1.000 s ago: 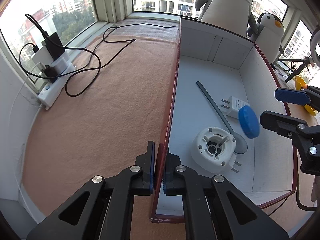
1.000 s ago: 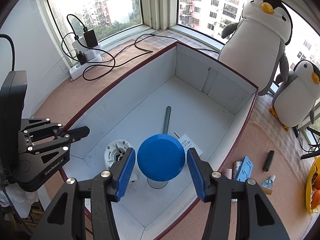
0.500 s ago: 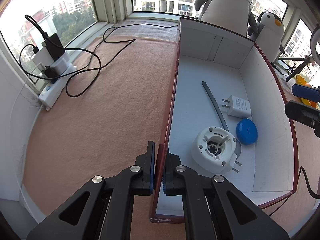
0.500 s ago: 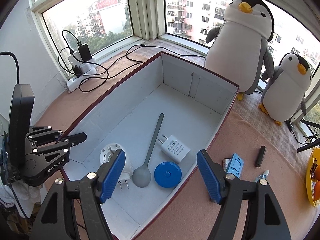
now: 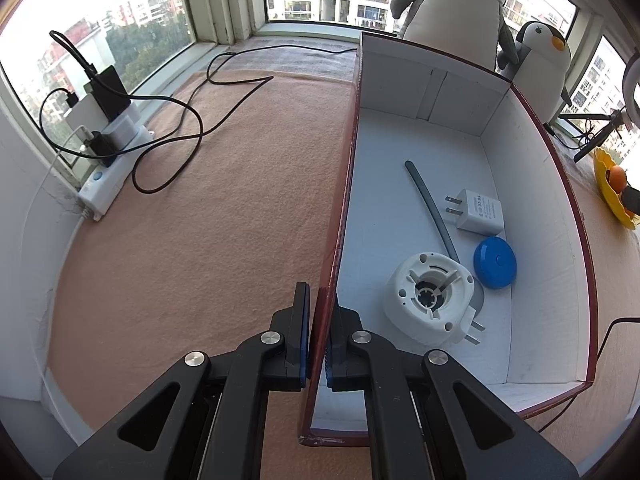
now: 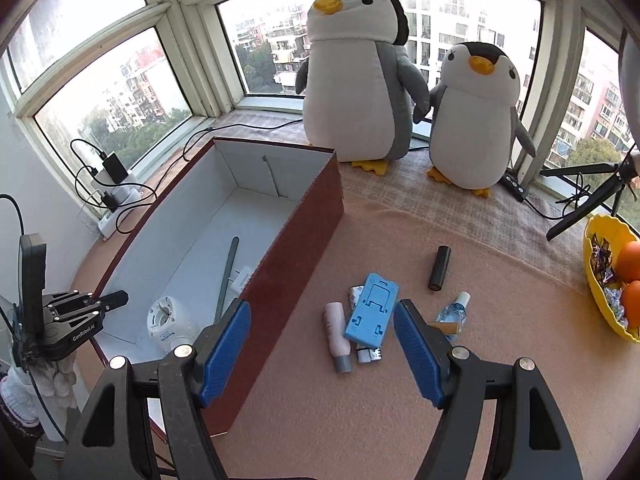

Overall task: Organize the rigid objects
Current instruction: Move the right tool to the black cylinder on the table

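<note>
Box (image 5: 532, 184) stands on the carpeted ledge (image 5: 208, 240), holding spoon, charger, blue disc (image 5: 495, 257). Left tongs (image 5: 318, 340) pinch its near wall. Right tongs (image 6: 322, 350) gape empty above the blue stand (image 6: 372, 309) outside the box. Next step, judged: lower and grip it.

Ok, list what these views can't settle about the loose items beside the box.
- Striped item, right wrist view: mostly hidden under the blue phone stand.
- Clear bottle, right wrist view: lower part behind the right gripper finger.
- All loose items: outside the left wrist view, beyond the box.
</note>
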A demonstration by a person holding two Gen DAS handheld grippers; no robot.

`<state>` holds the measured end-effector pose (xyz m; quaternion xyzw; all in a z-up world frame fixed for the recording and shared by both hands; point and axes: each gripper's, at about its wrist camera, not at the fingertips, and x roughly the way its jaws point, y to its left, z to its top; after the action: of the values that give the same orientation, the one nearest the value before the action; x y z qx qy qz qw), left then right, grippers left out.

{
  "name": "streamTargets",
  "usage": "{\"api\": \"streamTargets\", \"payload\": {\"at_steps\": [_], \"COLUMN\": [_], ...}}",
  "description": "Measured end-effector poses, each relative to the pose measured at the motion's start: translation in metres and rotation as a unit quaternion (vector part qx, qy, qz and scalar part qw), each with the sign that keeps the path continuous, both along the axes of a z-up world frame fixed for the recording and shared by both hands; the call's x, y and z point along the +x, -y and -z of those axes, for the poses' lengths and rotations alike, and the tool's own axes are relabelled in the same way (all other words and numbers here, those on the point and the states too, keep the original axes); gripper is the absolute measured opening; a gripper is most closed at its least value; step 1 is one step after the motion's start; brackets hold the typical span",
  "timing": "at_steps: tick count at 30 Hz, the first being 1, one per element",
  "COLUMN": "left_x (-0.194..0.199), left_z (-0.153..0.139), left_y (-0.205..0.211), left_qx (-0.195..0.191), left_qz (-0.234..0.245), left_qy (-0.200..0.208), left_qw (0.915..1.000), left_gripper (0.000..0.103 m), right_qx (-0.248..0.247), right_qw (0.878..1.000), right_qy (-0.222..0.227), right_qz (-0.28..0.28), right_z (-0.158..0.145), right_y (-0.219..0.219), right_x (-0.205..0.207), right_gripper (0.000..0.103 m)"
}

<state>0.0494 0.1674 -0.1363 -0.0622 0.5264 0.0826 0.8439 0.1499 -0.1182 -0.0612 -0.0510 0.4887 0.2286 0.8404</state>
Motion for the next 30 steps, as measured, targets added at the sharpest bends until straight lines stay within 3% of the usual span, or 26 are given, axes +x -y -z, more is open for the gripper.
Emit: {"api": "streamTargets", "payload": {"at_steps": [7,13,19,24,30], "left_x": [0.001,0.002,0.002,0.003,0.004], "left_z": [0.0,0.0,0.001,0.001,0.002], "left_y": [0.0,0.0,0.0,-0.002,-0.003], "left_qx": [0.001,0.002,0.001,-0.001,-0.007], "left_qz": [-0.001,-0.002,-0.003,-0.002,-0.004], "left_qy": [-0.003,-0.004,-0.005,-0.006,-0.008], "left_qw": [1.0,1.0,1.0,1.0,0.9999], "left_gripper": [0.005,0.005,0.005,0.005,0.005], "right_qx": [-0.006,-0.007,0.027,0.041,0.013], "right_qw": [0.999,0.996,0.986,0.981,0.979], "right_qy": [-0.021,-0.056,-0.099,-0.115,-0.134], "right_qz": [0.045,0.074,0.132,0.152,0.15], "right_z": [0.02,0.043,0.059,0.066,0.086], "right_y": [0.048,0.067,0.09,0.091,0.076], "right_x": [0.015,0.03,0.06,0.086,0.115], "right_gripper": [0.07,0.061,0.053,0.048,0.038]}}
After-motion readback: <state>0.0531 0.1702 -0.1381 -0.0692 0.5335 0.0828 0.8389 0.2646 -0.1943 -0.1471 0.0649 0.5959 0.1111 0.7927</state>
